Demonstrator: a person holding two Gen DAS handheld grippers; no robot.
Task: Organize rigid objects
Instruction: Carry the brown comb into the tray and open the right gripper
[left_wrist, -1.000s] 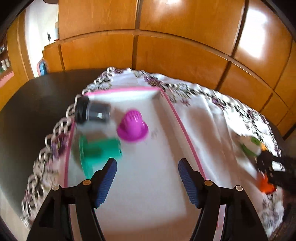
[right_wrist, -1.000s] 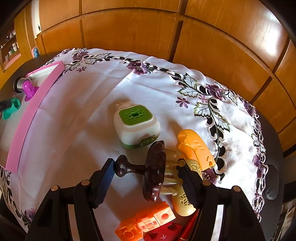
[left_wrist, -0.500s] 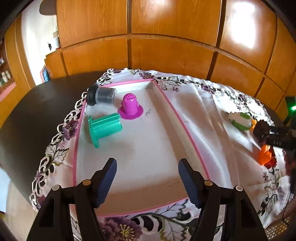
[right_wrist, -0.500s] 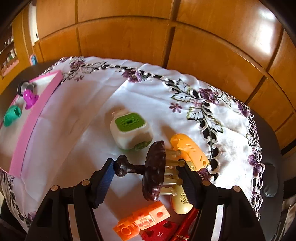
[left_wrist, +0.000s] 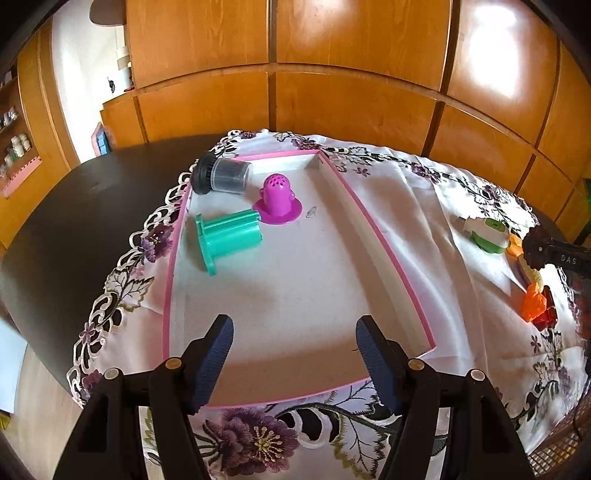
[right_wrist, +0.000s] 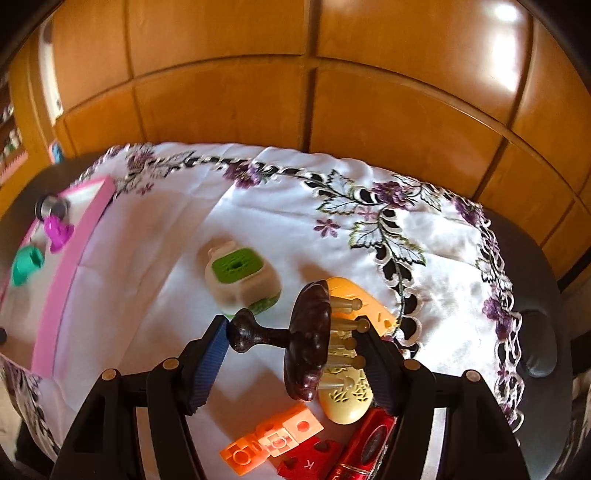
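Note:
My right gripper (right_wrist: 293, 349) is shut on a dark wooden massager (right_wrist: 303, 339), its knob against the left pad and its pale pegs against the right pad, held above the cloth. Below it lie a yellow-and-cream oval piece (right_wrist: 349, 391), orange blocks (right_wrist: 273, 439) and red pieces (right_wrist: 354, 454). A white-and-green box (right_wrist: 242, 277) sits just beyond. My left gripper (left_wrist: 293, 354) hangs open and empty over the near end of the pink-rimmed tray (left_wrist: 388, 254). The tray holds a teal spool (left_wrist: 225, 236), a magenta domed piece (left_wrist: 277, 201) and a grey jar with a black cap (left_wrist: 221, 177).
An embroidered white cloth (right_wrist: 288, 206) covers the dark round table (left_wrist: 85, 206). Wooden cabinet doors (left_wrist: 332, 74) stand right behind it. The right gripper with the massager (left_wrist: 537, 249) shows at the right edge of the left wrist view, beside the white-and-green box (left_wrist: 489, 234).
The left gripper has drawn back toward the tray's near edge, so the whole tray shows. The right gripper has lifted the massager slightly and rolled; the objects beneath look lower and farther.

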